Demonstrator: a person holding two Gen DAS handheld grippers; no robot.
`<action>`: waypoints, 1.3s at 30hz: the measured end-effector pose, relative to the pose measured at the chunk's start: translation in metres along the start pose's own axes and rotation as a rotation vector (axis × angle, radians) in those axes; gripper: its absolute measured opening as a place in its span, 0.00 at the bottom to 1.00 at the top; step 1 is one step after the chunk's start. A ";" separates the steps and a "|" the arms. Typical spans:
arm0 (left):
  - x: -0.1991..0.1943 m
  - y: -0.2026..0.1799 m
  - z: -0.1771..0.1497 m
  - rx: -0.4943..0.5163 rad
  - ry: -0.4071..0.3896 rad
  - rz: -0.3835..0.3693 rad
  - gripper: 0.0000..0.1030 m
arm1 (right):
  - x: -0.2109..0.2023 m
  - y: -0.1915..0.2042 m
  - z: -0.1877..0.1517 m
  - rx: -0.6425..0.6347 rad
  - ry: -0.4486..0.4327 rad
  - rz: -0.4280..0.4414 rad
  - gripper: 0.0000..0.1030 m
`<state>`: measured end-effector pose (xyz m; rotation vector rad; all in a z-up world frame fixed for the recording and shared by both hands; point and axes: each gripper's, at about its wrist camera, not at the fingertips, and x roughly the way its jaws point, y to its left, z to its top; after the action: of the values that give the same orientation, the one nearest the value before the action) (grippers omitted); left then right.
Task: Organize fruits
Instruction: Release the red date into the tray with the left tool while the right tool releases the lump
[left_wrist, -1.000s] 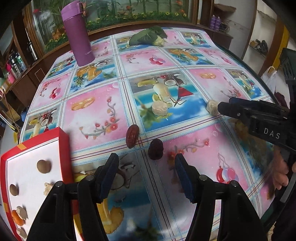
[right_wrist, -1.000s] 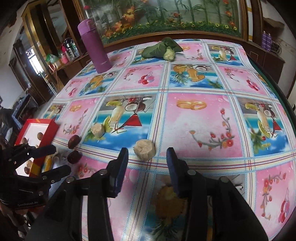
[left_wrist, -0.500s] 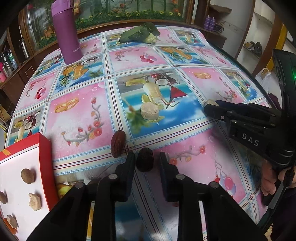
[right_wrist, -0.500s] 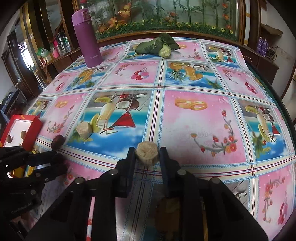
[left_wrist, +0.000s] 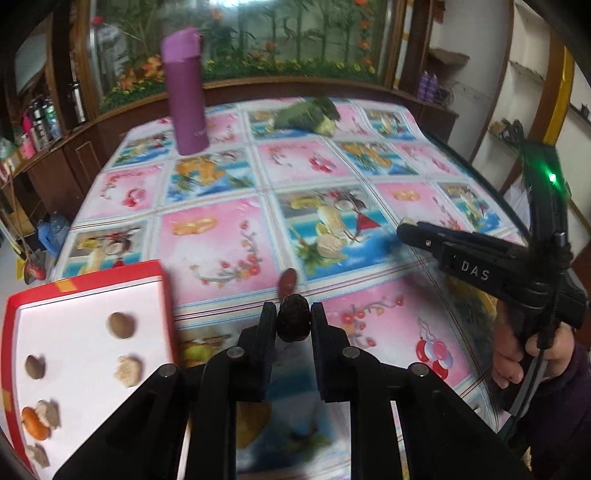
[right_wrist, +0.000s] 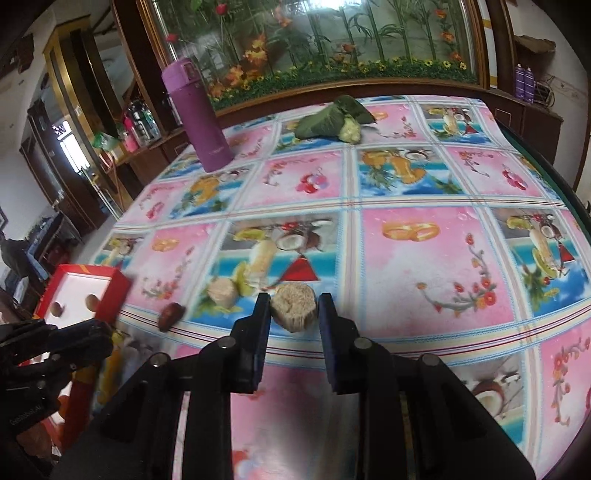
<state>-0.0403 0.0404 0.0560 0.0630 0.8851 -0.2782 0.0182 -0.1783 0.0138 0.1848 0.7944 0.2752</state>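
Your left tongs (left_wrist: 293, 325) are clamped on a dark date (left_wrist: 293, 324), your right tongs (right_wrist: 293, 314) on a beige chunk (right_wrist: 293, 307), both above the worktop (right_wrist: 424, 258), so jerky carrying toward the red tray (left_wrist: 92, 332) could shake either piece loose.

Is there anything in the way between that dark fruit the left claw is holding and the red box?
Nothing visible blocks it. The left gripper holds the dark fruit clear of the table; the red box sits just to its left. Only the box's raised red wall must be cleared.
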 end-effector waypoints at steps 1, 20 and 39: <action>-0.008 0.007 -0.002 -0.015 -0.015 0.009 0.17 | 0.001 0.008 0.000 -0.003 -0.004 0.011 0.27; -0.063 0.119 -0.075 -0.247 -0.073 0.258 0.17 | 0.020 0.152 -0.029 -0.170 0.021 0.225 0.28; -0.058 0.147 -0.094 -0.294 -0.057 0.334 0.17 | 0.026 0.230 -0.067 -0.359 0.088 0.317 0.28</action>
<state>-0.1072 0.2105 0.0322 -0.0699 0.8363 0.1625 -0.0531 0.0516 0.0115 -0.0416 0.7883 0.7228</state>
